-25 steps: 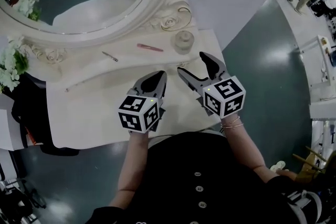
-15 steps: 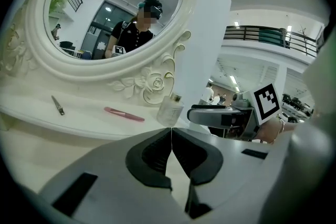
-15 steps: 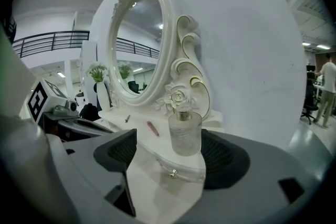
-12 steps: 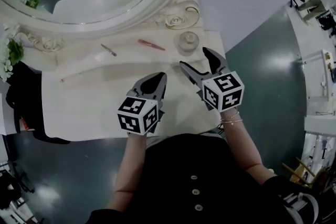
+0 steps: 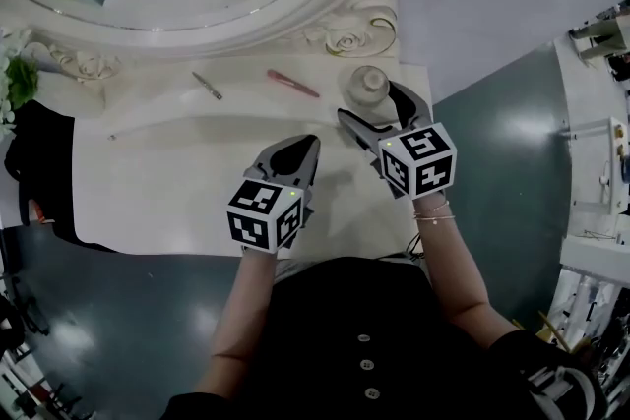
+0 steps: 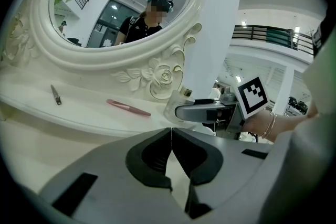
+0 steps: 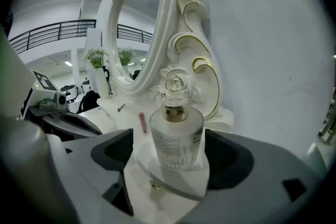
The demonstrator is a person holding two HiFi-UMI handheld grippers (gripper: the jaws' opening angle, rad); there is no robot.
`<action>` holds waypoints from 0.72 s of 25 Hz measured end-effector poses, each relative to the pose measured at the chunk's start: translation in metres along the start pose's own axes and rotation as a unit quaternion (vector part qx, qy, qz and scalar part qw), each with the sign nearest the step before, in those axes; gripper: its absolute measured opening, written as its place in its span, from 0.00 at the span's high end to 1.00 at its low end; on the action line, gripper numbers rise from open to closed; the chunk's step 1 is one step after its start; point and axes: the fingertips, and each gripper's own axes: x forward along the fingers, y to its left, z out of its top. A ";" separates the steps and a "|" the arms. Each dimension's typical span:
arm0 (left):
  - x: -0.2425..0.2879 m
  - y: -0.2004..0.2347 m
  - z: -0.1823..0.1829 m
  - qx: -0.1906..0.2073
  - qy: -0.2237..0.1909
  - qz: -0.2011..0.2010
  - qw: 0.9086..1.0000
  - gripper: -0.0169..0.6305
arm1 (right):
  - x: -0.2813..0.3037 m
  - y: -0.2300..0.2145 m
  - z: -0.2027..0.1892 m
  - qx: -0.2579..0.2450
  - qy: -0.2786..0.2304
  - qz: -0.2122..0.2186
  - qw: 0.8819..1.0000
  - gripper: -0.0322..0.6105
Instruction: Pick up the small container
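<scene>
The right tool (image 5: 368,108), jaws wide apart and gripping nothing yet, has moved forward. The small frosted glass bottle with a gold collar (image 7: 177,136) now stands between its tips, at the white worktop's (image 5: 177,182) far right corner. Closing looks next. The left tool (image 6: 170,157) is closed and empty.

Frosted glass small container (image 7: 176,139) (clear glass stopper (image 7: 175,88), smooth)

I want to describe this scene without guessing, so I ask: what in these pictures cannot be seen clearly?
Print on the small container: blurred in the right gripper view.
Container's lower part: partly hidden by the right gripper in the left gripper view.
Small metal tool: too small to identify in any view.
</scene>
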 end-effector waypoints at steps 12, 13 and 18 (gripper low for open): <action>0.010 0.010 -0.004 -0.019 0.000 0.013 1.000 0.95 | 0.027 -0.016 0.006 -0.018 0.027 0.011 0.999 0.31; 0.011 0.010 -0.003 -0.021 0.000 0.013 1.000 0.95 | 0.029 -0.015 0.005 -0.020 0.032 0.012 0.999 0.31; 0.012 0.015 -0.003 -0.025 -0.004 0.017 1.000 0.95 | 0.038 -0.013 0.004 -0.032 0.047 0.016 0.998 0.32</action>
